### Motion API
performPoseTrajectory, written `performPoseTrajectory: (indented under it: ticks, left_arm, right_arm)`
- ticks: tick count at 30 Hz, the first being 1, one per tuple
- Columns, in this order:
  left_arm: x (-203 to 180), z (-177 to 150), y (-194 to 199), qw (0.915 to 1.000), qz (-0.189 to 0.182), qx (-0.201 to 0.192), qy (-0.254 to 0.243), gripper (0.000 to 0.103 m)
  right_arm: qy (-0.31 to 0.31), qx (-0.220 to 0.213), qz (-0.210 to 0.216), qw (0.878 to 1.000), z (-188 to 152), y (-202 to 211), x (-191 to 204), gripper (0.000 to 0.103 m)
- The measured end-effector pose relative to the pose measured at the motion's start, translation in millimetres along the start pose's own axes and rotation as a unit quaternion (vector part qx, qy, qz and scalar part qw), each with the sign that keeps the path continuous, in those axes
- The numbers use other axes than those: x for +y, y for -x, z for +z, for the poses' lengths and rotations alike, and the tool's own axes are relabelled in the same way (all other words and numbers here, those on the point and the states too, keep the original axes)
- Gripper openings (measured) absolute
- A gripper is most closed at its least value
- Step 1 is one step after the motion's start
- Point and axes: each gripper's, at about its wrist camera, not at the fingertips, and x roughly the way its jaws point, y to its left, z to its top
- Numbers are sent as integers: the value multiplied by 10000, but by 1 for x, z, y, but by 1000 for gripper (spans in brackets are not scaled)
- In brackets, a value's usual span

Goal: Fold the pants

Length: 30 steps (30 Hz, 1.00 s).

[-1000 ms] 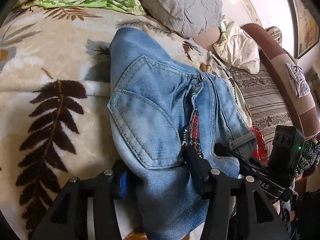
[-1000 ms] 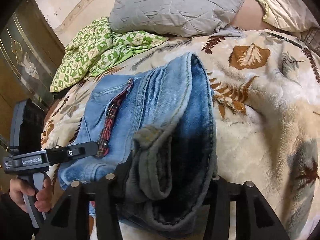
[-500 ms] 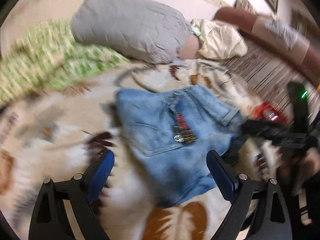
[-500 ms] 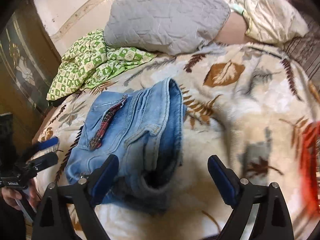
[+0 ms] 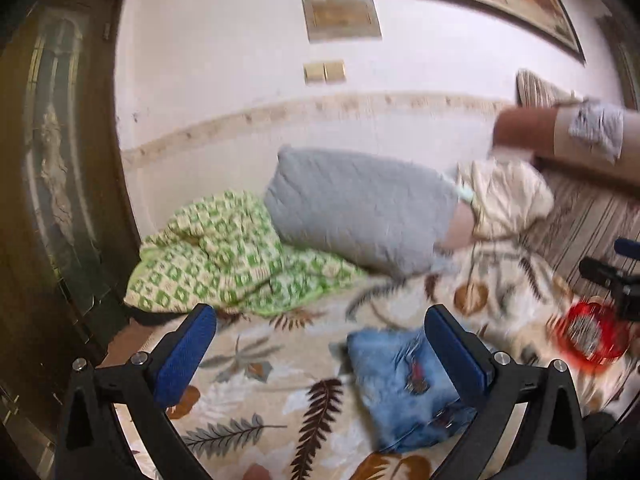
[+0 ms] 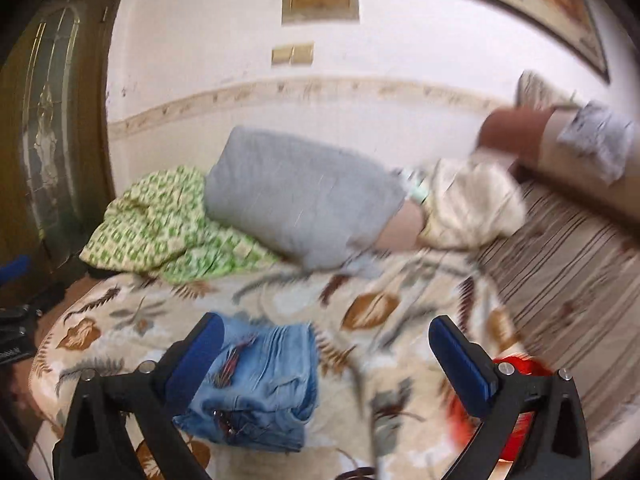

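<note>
Folded jeans (image 5: 404, 388) lay as a compact blue bundle on the bed's leaf-print blanket (image 5: 256, 400), near its front edge. Bundle was roughly rectangular; its long axis ran from the near edge toward the wall, slightly slanted in both views. Red plaid lining showed at the open fly on the top face. Motion blur hid finer detail.

Left claw (image 5: 320, 352): jaws had just been opening and stood fully spread, blue pads bare, nothing between them; it hung above the bed, clear of the jeans. Right claw (image 6: 326, 352): same, jaws just opened and wide apart, pinching nothing, raised above the bundle.

Red container (image 5: 588, 340) sat on the blanket to the right of the jeans, apart from them; contents too blurred to tell. Grey pillow (image 5: 360, 216) and green checked cloth (image 5: 224, 252) lay at the far side against the wall.
</note>
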Motion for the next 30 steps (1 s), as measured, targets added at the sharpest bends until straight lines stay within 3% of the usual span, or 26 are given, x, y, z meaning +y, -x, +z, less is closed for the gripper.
performPoseTrajectory:
  ticks: [3,6,14,20,25,30]
  left_arm:
    - [2,5,21,9994,-98,-122,320,103]
    - [1,-6,24,9979,-342,46,541,103]
    - [-17,-56,19,9961,-354,627,505,103]
    - [-32,-98,9,9933,-141,1094,351,103]
    - [-31,-115,8,9914,-262,1219,405,103]
    - [-28,-114,12,9924,-199,1170,327,103]
  right_arm:
    - [112,-195,-287,9993,11,30,7,103]
    - [42,-247,-407,9989,6,48,8,103]
    - [-468,564,-440,9963,-67,38,-5,103]
    - [-526,882,-386,9940,-113,35,2,103]
    - [-429,968,-224,9941,-132,36,13,103]
    - [-318,983,-282,9942,-129,34,17,103]
